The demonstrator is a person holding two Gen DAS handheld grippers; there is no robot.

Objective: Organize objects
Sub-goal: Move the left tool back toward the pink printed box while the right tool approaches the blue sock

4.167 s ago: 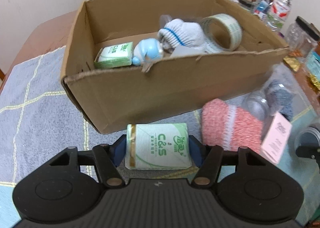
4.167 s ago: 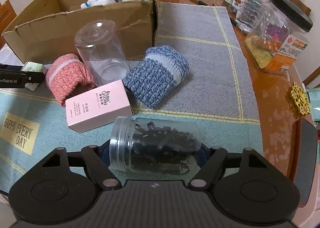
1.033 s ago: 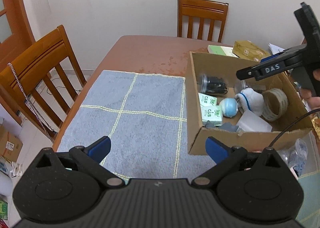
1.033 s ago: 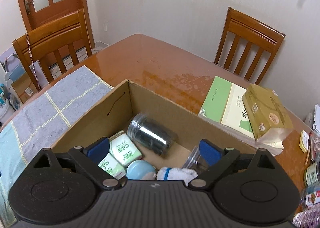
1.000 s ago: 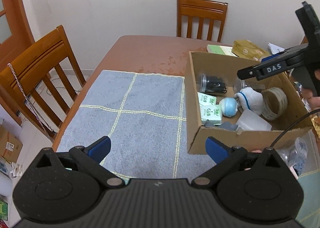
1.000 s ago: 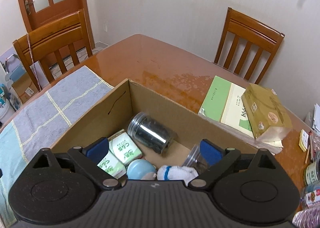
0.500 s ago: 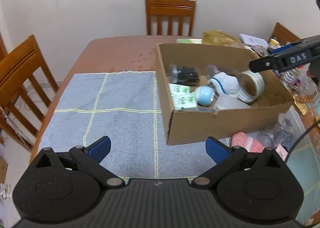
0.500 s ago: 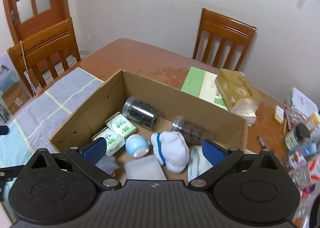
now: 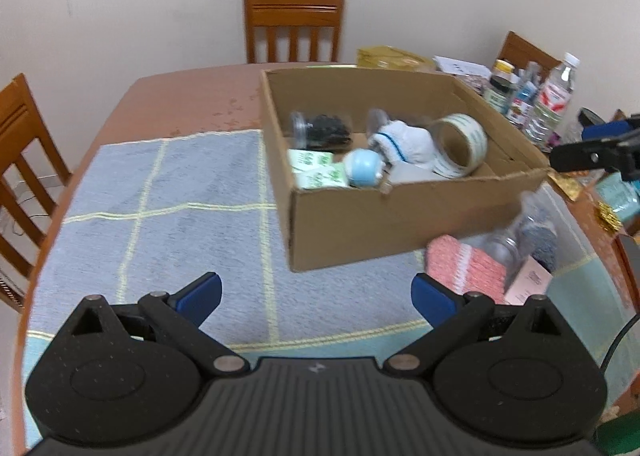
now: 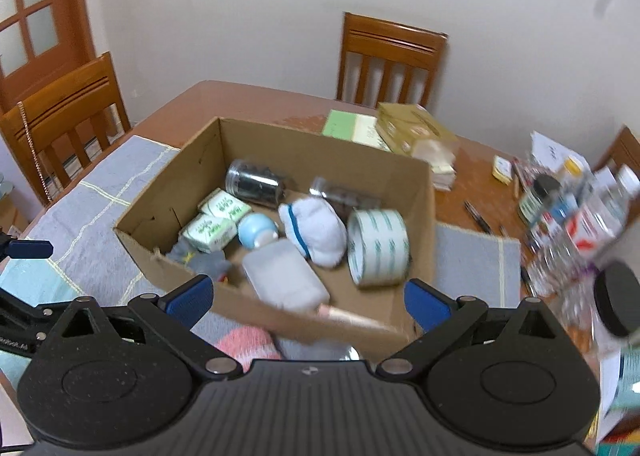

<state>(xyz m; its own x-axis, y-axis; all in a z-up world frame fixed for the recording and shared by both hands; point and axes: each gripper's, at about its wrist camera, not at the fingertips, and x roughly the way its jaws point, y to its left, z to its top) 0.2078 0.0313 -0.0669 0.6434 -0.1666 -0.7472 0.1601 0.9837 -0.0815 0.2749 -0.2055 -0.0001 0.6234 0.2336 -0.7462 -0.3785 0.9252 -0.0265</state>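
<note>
1. Left wrist view: the left gripper (image 9: 316, 298) is spread wide with nothing between its blue-tipped fingers (image 9: 200, 296), held above the grey checked cloth (image 9: 188, 192) on the brown table (image 9: 180, 100).
2. The cardboard box (image 9: 380, 224) stands on the cloth ahead and to the right. Inside it lie a jar of dark clips (image 9: 320, 130), two green tissue packs (image 9: 316, 172), a pale blue ball-shaped item (image 9: 362, 168), a white sock with a blue stripe (image 9: 404, 140) and a roll of tape (image 9: 460, 146).
3. Just outside the box's near right corner lie a pink knitted sock (image 9: 464, 264), a clear jar (image 9: 508, 244), a blue knitted sock (image 9: 538, 236) and a pink carton (image 9: 528, 282), all blurred.
4. Right wrist view: the right gripper (image 10: 308, 302) is also wide apart and empty, above the box's near wall (image 10: 280, 316). Its arm shows at the right edge of the left view (image 9: 592, 152).
5. A translucent white container (image 10: 286, 280) lies against that near wall, beside something grey (image 10: 204, 260) that I cannot identify.
6. Behind the box sit a green booklet (image 10: 352, 128) and a yellow packet (image 10: 416, 128); bottles and jars (image 10: 576, 212) crowd the table's right side.
</note>
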